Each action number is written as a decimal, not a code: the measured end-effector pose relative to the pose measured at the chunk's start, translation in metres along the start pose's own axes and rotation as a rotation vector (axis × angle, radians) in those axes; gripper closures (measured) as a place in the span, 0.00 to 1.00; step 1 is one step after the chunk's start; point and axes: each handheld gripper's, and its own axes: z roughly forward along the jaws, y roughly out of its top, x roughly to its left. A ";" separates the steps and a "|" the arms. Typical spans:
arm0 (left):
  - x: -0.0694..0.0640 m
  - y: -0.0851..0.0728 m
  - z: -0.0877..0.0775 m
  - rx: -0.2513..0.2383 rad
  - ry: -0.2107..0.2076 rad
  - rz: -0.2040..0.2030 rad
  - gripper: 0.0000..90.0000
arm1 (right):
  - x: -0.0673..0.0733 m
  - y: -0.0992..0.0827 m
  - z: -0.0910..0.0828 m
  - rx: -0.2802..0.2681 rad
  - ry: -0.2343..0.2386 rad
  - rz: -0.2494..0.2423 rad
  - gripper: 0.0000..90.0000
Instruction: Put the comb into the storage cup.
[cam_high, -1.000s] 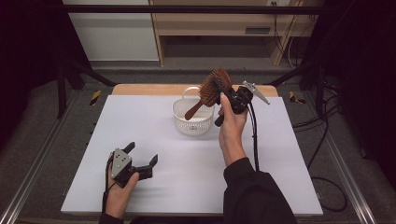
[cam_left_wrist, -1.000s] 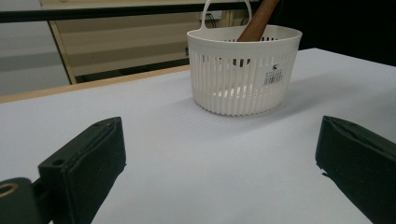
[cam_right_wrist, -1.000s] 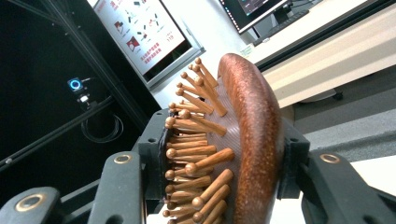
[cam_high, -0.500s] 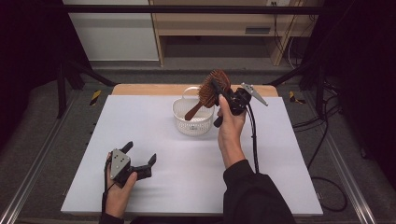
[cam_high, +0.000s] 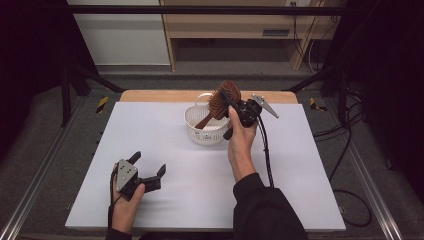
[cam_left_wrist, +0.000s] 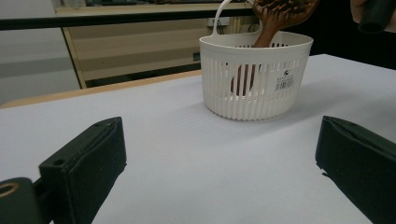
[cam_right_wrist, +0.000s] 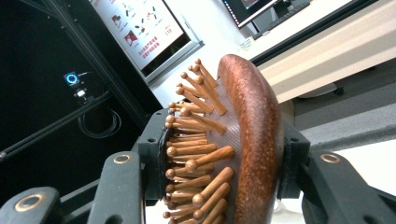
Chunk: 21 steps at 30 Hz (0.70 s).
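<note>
One brush (cam_high: 223, 99), clamped in my right gripper (cam_high: 235, 106), dips handle-first into one basket (cam_high: 206, 131); my left gripper (cam_high: 148, 168) rests open.

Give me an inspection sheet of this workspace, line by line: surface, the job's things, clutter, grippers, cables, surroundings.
Surface: white table top, bare apart from the items below.
Job's things: wooden hairbrush held by its head, handle pointing down into the white slatted basket.
Clutter: nothing seen.
Grippers: right hand-held gripper shut on the hairbrush head, above the basket; left hand-held gripper open, holding nothing, low over the near left of the table.
Cables: black cable trails from the right hand-held gripper along the forearm; more cables on the floor at right.
Surroundings: wooden shelving behind the table, dark frame rails at the sides.
</note>
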 end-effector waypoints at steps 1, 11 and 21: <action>0.000 0.000 0.000 0.000 0.000 0.000 0.02 | 0.000 -0.001 0.000 0.001 -0.001 0.006 0.55; 0.001 0.000 0.000 -0.001 0.005 0.000 0.02 | 0.001 -0.006 0.002 -0.003 -0.015 0.014 0.55; 0.001 0.001 -0.001 -0.006 0.005 -0.005 0.02 | 0.002 -0.012 0.006 0.003 -0.017 0.013 0.55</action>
